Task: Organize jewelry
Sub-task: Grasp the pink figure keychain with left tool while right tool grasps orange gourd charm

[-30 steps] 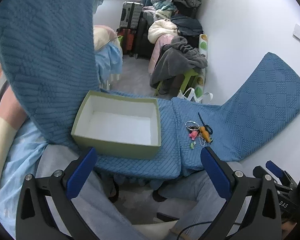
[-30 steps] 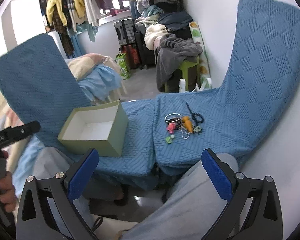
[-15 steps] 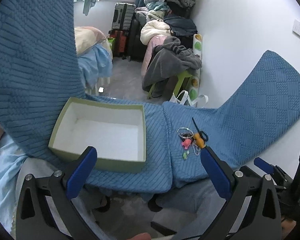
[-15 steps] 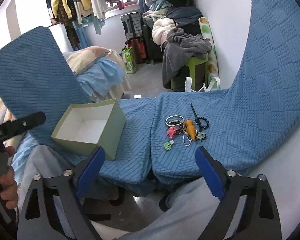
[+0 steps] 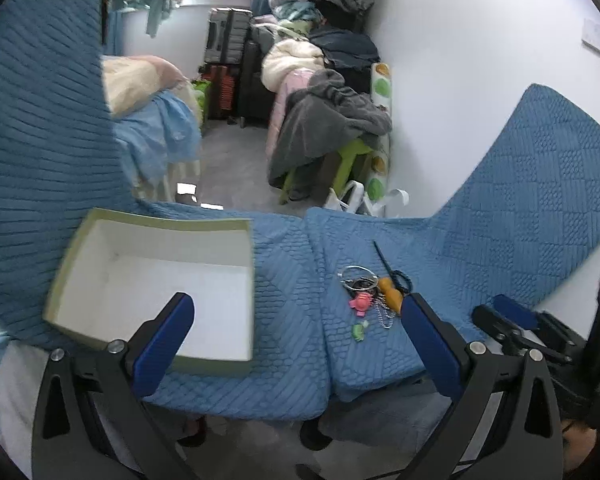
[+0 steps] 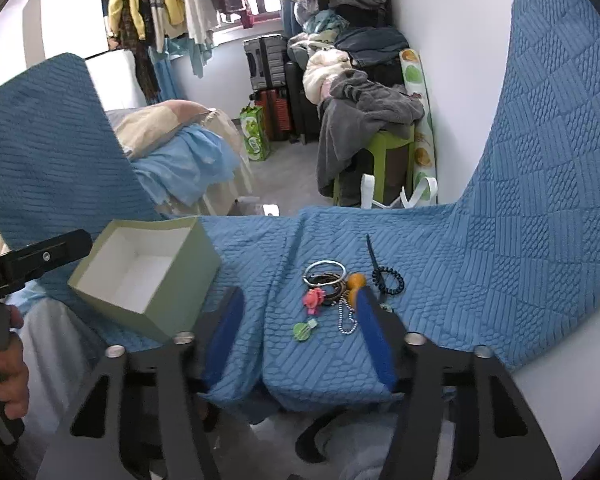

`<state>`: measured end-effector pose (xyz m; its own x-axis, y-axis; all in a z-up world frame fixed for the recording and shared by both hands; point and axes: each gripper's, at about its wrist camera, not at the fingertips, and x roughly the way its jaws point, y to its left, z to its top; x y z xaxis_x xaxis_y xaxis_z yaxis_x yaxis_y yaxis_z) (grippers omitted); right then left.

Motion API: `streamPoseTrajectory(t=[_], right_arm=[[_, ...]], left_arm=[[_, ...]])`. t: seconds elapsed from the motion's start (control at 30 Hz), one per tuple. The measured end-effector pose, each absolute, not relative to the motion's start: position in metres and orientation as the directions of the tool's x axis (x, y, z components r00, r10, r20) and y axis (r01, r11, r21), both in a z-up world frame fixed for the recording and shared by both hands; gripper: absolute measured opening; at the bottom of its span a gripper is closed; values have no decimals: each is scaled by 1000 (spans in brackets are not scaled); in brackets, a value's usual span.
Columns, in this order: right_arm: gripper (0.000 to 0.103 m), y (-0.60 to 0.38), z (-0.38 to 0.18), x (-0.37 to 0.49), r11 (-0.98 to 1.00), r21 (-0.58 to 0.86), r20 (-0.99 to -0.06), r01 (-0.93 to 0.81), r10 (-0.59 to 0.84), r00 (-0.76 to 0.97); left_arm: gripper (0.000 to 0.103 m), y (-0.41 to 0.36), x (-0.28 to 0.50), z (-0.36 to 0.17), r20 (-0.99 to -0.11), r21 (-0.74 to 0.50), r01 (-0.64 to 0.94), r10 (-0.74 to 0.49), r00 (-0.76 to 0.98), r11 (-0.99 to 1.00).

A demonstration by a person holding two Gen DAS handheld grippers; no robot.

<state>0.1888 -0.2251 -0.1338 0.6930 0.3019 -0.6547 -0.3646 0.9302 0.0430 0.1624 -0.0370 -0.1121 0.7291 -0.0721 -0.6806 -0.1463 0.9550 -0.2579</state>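
Observation:
A small pile of jewelry lies on the blue quilted cloth (image 6: 480, 264): silver bangles (image 6: 325, 272), a pink flower clip (image 6: 314, 299), a green clip (image 6: 303, 330), a bead chain (image 6: 346, 320), an orange piece (image 6: 356, 284) and a black hair tie (image 6: 388, 282). The pile also shows in the left wrist view (image 5: 370, 294). An empty green box with a white inside (image 5: 236, 362) (image 6: 180, 304) stands left of it. My left gripper (image 5: 296, 326) is open near the box's front. My right gripper (image 6: 300, 326) is open, narrower, low over the pile, holding nothing.
The cloth covers two seats with a seam (image 6: 288, 264) between them. Beyond are a grey floor, a green stool under grey clothes (image 6: 364, 120), suitcases (image 6: 272, 60) and a bed with blue bedding (image 6: 188, 164). A white wall is at right.
Both grippers have moved forward and down toward the cloth. The right gripper's fingers have closed in partway and now frame the jewelry pile. The left gripper has come closer over the box.

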Motion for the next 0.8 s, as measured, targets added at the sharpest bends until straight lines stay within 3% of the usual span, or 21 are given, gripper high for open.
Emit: streamPoseTrajectory(t=[0.33, 0.8], right_arm=[[24, -243, -191, 237, 936, 23, -709, -351, 263, 654], [21, -261, -244, 290, 920, 71, -749, -386, 304, 588]], left_arm=[[81, -73, 204, -151, -704, -300, -71, -171, 689, 951], [62, -107, 253, -214, -751, -339, -26, -254, 610, 940]])
